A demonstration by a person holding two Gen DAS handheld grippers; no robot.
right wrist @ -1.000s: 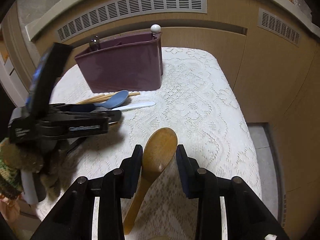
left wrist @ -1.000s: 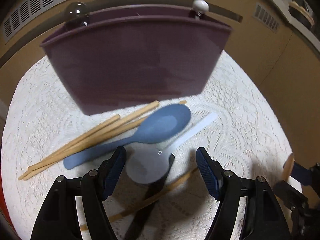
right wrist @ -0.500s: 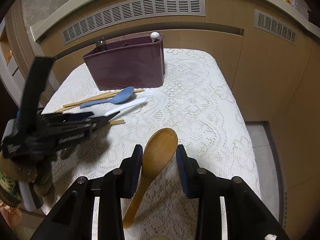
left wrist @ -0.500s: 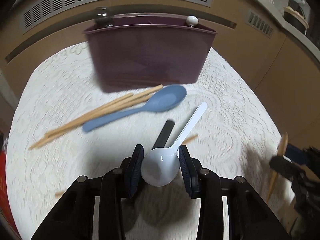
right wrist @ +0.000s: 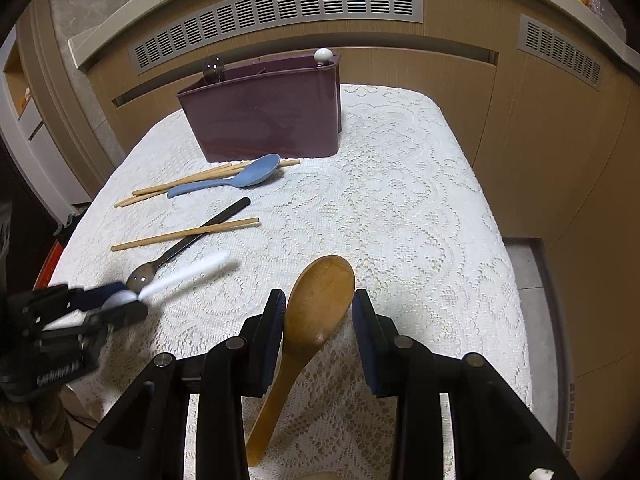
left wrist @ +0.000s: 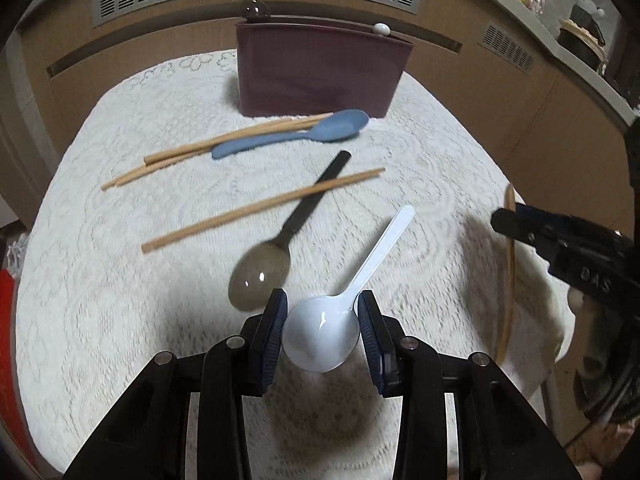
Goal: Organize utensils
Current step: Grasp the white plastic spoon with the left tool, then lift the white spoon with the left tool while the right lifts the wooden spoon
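Observation:
My left gripper (left wrist: 322, 334) is shut on the bowl of a white plastic spoon (left wrist: 320, 334), lifted off the cloth with its handle pointing forward. My right gripper (right wrist: 318, 310) is shut on the bowl of a wooden spoon (right wrist: 318, 300), handle hanging down toward me. On the lace tablecloth (right wrist: 400, 208) lie a blue spoon (left wrist: 316, 134), a black-handled metal spoon (left wrist: 262, 270), one lone chopstick (left wrist: 260, 210) across it, and several chopsticks (left wrist: 200, 152) beside the blue spoon. The purple utensil holder (left wrist: 320, 72) stands at the far edge with two round-topped utensils in it.
Wooden cabinet fronts with vent grilles (right wrist: 280, 12) close in behind and to the right of the table. In the right wrist view the left gripper (right wrist: 72, 328) hangs over the table's left edge, white spoon (right wrist: 192, 274) sticking out. Bare cloth lies right of the holder.
The left gripper closed on the white spoon's bowl, lifted it and drew back from the holder, uncovering the black-handled spoon and lone chopstick. The right gripper kept still with the wooden spoon.

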